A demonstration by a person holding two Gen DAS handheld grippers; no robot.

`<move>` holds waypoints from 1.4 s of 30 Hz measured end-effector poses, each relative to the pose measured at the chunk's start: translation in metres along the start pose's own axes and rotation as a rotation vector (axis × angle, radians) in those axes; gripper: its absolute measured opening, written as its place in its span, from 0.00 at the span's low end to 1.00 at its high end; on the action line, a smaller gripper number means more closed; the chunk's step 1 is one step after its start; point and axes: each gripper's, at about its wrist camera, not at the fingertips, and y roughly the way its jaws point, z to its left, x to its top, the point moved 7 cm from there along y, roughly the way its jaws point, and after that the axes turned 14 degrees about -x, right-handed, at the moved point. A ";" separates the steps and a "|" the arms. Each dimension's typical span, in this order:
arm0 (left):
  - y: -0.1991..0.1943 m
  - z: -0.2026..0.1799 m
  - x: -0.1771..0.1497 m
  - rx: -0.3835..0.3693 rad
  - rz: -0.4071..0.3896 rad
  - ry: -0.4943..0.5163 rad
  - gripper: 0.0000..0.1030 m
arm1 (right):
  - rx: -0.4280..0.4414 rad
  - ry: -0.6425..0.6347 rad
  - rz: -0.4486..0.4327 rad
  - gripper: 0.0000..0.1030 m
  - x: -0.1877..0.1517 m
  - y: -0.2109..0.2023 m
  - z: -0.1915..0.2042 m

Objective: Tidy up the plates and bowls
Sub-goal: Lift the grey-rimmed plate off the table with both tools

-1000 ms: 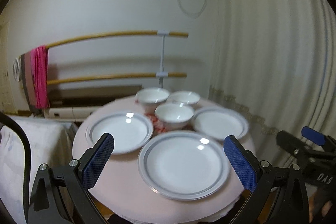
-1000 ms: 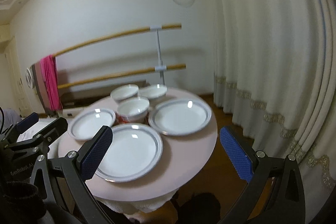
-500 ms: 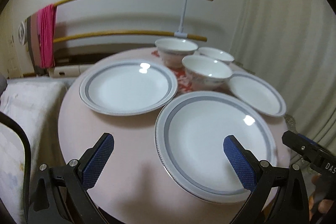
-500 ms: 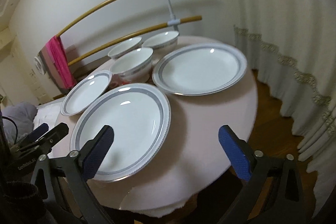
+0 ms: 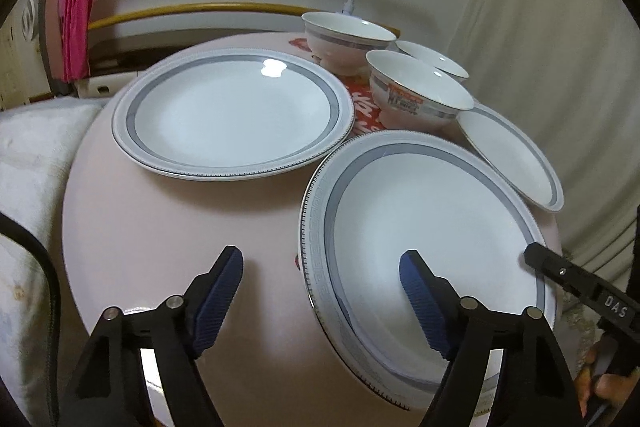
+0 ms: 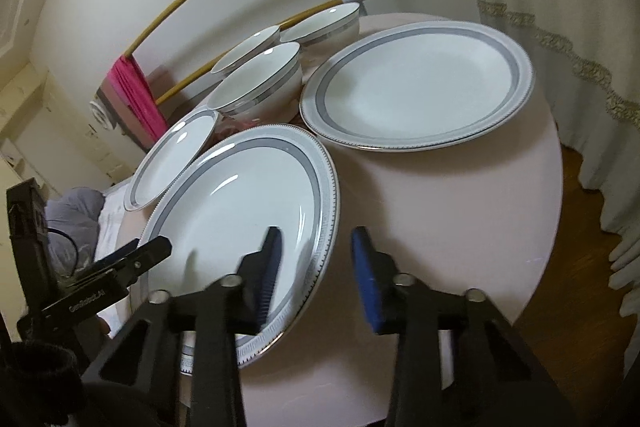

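- Now, left wrist view: left gripper point(image 5: 320, 273) is hanging low over the near part of the round pink table point(image 5: 180, 227), pointing down at it.
- Its jaws have just been closing; they are standing partly open, a wide gap remaining. The left rim of the near plate point(image 5: 432, 247) is sitting in that gap: right pad over the plate's white well, left pad over bare tabletop. Pads are not pressing on the rim, so nothing gripped yet.
- Far-left plate point(image 5: 232, 113) is lying flat just beyond, apart from the near one. A third, smaller-looking plate point(image 5: 516, 157) is lying at the right edge, partly hidden behind the near plate's rim.
- Three bowls point(image 5: 416, 91) are clustering at the back, btwn the plates, upright, over a red-printed patch.
- Right gripper is showing at lower right w/ a bit of a hand point(image 5: 600, 383) behind it.
- Right wrist view: right gripper point(image 6: 316, 267) is straddling the right rim of the same near plate point(image 6: 240, 211); left pad over the plate, right pad over the table point(image 6: 460, 211).
- Jaws have just been closing, gap now narrow; frame is blurred, so contact w/ the rim: can't tell.
- Large plate point(image 6: 416, 83) is lying beyond at right, small plate point(image 6: 176, 155) at left w/ its edge tucked behind the near plate. Bowls point(image 6: 260, 83) are sitting behind.
- Left gripper's black tip is reaching in at lower left. Pink towel point(image 6: 136, 95) is hanging on a wooden rail; curtain point(image 6: 580, 27) at right.
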 end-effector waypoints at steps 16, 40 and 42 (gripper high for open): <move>0.011 0.009 0.004 -0.039 0.021 -0.006 0.32 | 0.032 -0.001 0.032 0.14 -0.001 0.012 0.002; -0.009 0.005 -0.001 -0.096 -0.010 0.050 0.16 | 0.009 -0.039 0.027 0.15 -0.006 0.008 0.010; -0.015 0.005 -0.002 -0.103 -0.018 0.053 0.16 | 0.009 -0.044 0.030 0.16 -0.007 0.005 0.012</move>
